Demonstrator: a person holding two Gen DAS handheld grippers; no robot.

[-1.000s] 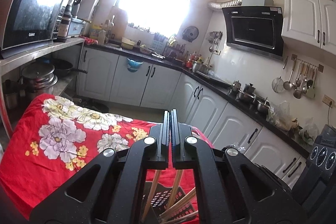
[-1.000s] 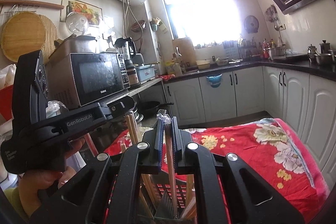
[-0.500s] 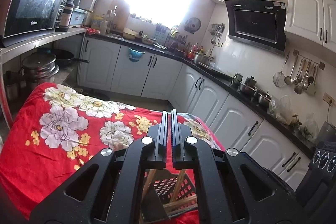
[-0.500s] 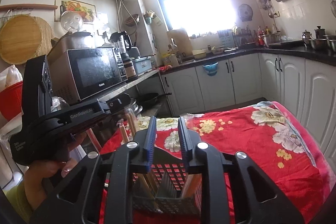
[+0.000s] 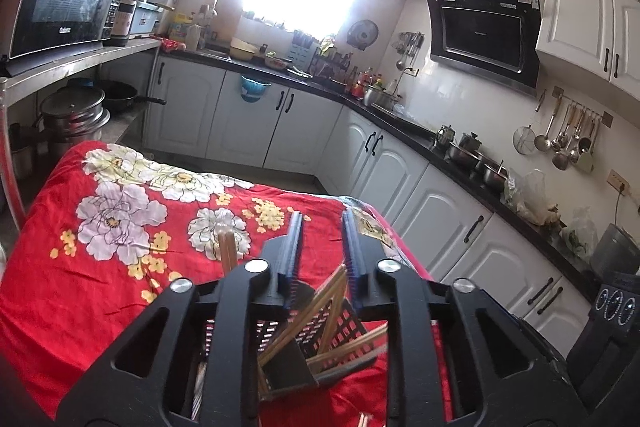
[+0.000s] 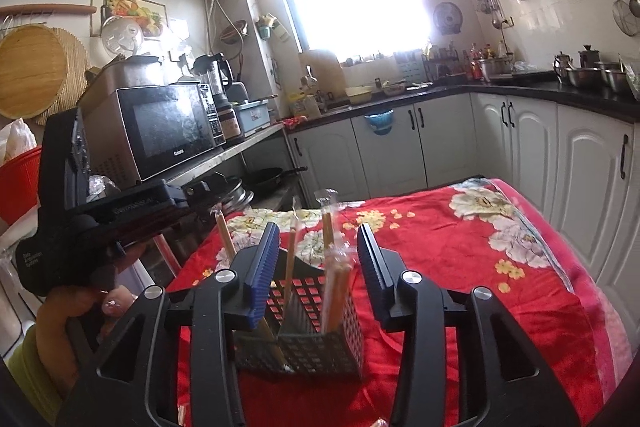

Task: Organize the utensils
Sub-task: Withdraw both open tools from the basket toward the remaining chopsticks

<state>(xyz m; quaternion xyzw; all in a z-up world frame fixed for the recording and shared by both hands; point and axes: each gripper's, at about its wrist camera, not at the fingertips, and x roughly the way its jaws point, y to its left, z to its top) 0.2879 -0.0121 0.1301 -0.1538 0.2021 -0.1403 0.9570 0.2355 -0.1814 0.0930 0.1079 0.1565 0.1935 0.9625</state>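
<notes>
Chopsticks [image 6: 335, 287] stood sorted in the black caddy [image 6: 320, 347]; both grippers, left gripper [image 5: 320, 247] and right gripper [image 6: 318, 259], had just been opening, released and empty.

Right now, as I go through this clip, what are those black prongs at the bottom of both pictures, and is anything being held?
Those prongs are two hand-held grippers; each carries a camera looking along its fingers. The right gripper also sees the left one in the person's hand. Both hover over a black basket of chopsticks standing on a red flowered cloth. The left gripper and the right have just been opening. The chopsticks rise between the right gripper's pads untouched, so nothing is held.
</notes>
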